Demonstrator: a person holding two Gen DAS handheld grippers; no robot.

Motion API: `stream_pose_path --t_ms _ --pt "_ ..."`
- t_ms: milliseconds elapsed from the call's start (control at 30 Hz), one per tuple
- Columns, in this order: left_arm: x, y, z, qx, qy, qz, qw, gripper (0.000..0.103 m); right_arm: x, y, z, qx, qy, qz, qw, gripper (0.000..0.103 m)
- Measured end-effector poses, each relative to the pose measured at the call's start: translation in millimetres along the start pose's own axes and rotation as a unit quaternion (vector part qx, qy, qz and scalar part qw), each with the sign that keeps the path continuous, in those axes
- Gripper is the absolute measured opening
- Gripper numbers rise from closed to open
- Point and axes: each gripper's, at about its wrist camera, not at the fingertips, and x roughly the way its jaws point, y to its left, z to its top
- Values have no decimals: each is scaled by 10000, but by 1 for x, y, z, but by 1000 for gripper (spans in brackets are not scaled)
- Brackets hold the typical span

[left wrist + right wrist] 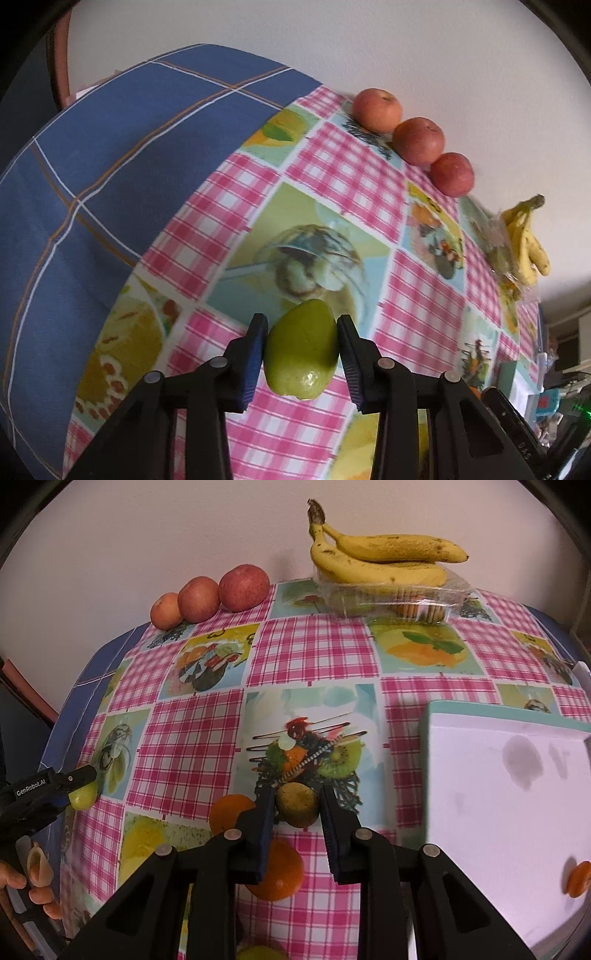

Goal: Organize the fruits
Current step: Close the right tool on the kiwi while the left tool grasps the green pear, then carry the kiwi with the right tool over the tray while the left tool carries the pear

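In the left wrist view my left gripper (301,325) is shut on a green pear-shaped fruit (301,358), held just above the pink checked tablecloth (332,166). The right wrist view shows the same gripper (74,786) and green fruit (83,797) at the table's left edge. My right gripper (297,794) is shut on a round brownish-green fruit (297,806) over the table's middle. Two oranges (229,810) (280,871) lie under and beside its left finger. Three red apples (198,599) stand in a row against the wall, also visible from the left (418,141).
Bananas (380,559) rest on a clear plastic box (406,598) by the wall. A white tray (498,794) at the right holds an orange (578,878). A yellow-green fruit (258,954) peeks in at the bottom edge. Blue checked cloth (110,166) covers the table's left side. A person's hand (37,871) grips the left tool.
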Motion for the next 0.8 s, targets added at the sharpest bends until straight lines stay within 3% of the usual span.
stream_pose_path --t_ms 400,800 --pt "-30 -57 -31 304 65 -275 9991 41 -51 -24 -14 0 -131 -84 9999 26" --pt "-49 -122 -93 864 200 -378 9953 41 -101 -71 -46 195 -249 -47 9995 26"
